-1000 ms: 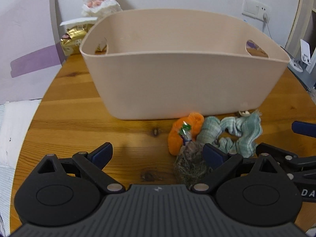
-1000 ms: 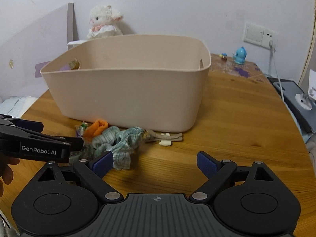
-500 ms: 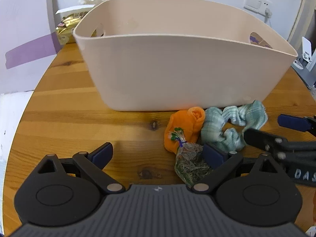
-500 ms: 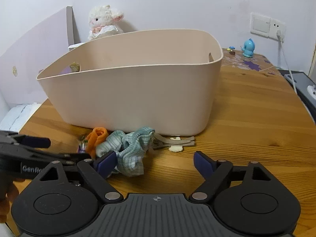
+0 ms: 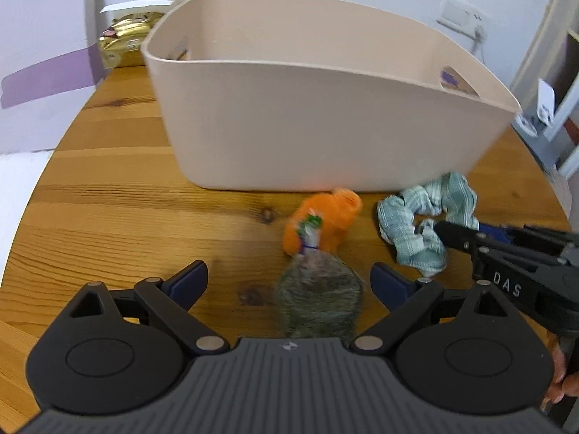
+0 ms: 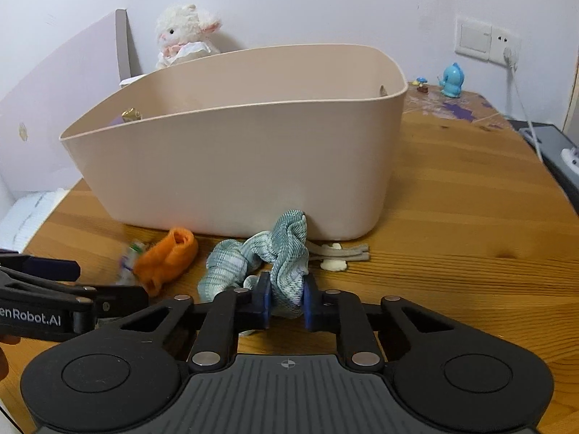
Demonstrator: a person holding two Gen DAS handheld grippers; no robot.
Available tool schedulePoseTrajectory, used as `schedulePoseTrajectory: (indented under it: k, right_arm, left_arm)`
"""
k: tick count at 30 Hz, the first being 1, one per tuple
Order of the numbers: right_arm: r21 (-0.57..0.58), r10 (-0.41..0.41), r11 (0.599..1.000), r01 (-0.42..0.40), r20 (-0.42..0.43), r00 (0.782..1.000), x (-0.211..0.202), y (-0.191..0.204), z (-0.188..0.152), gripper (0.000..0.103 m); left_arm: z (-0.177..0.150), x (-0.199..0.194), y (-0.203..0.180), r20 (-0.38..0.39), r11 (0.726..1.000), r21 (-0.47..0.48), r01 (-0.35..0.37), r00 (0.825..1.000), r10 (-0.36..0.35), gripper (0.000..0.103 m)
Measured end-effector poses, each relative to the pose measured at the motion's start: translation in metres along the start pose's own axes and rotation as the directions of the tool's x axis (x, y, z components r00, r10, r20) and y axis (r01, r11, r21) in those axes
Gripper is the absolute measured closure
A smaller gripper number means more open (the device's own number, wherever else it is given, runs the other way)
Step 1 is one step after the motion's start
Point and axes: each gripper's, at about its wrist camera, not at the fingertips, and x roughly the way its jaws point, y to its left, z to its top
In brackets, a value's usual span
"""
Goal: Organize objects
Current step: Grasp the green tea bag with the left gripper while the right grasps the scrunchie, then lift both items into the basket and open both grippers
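Note:
A large beige basket (image 5: 325, 123) (image 6: 231, 166) stands on the round wooden table (image 5: 108, 224). In front of it lie an orange sock (image 5: 329, 220) (image 6: 170, 258), a small bag of dried herbs (image 5: 318, 300) and a teal checked cloth (image 5: 423, 224) (image 6: 286, 249). My right gripper (image 6: 286, 300) (image 5: 466, 233) is shut on the near fold of the teal cloth, which rests on the table. My left gripper (image 5: 289, 280) (image 6: 110, 282) is open, low over the table, with the herb bag between its fingers and untouched.
A beige strap with a white piece (image 6: 340, 255) lies right of the cloth by the basket. A plush lamb (image 6: 184, 36) and a gold packet (image 5: 126, 41) sit behind the basket. A blue figurine (image 6: 450, 79) and a cable (image 6: 524, 119) are far right.
My right gripper moved in over the teal cloth and shut on it. My left gripper shifted right, so the herb bag now lies between its open fingers.

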Motion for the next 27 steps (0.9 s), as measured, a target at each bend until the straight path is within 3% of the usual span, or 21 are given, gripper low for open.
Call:
schedulePoseTrajectory:
  k: [2,4,7,8,9,17,27]
  right_arm:
    - [0.002,-0.006,1.0,0.006,0.0,1.0,-0.004,-0.003,-0.003,0.088]
    - [0.011,-0.012,1.0,0.012,0.002,1.0,-0.007,-0.007,-0.006,0.089]
    - [0.02,-0.018,1.0,0.018,0.006,1.0,-0.012,-0.011,-0.009,0.091]
    - [0.02,-0.018,1.0,0.018,0.008,1.0,-0.014,-0.012,-0.01,0.092]
    - [0.019,-0.016,1.0,0.016,0.009,1.0,-0.016,-0.013,-0.01,0.092]
    - [0.006,0.004,1.0,-0.004,0.052,0.999,-0.039,-0.013,-0.011,0.094]
    - [-0.013,0.021,1.0,-0.019,0.185,0.983,-0.094,-0.012,0.006,0.094]
  left_arm:
    - [-0.004,0.004,-0.005,-0.021,1.0,0.019,-0.013,1.0,0.013,0.008]
    - [-0.007,0.009,-0.006,-0.053,1.0,0.026,-0.013,0.999,0.014,0.021]
    - [-0.01,0.007,-0.012,-0.041,0.996,0.07,-0.059,0.997,0.062,0.036]
    - [-0.01,0.006,-0.013,-0.037,0.995,0.076,-0.058,0.997,0.061,0.047]
    - [-0.01,0.004,-0.012,-0.037,0.996,0.074,-0.052,0.998,0.054,0.051]
    - [-0.013,-0.011,-0.01,0.008,0.991,0.091,-0.093,0.996,0.092,0.055]
    - [0.0,-0.061,-0.001,0.156,0.99,0.058,-0.127,0.981,0.117,0.055]
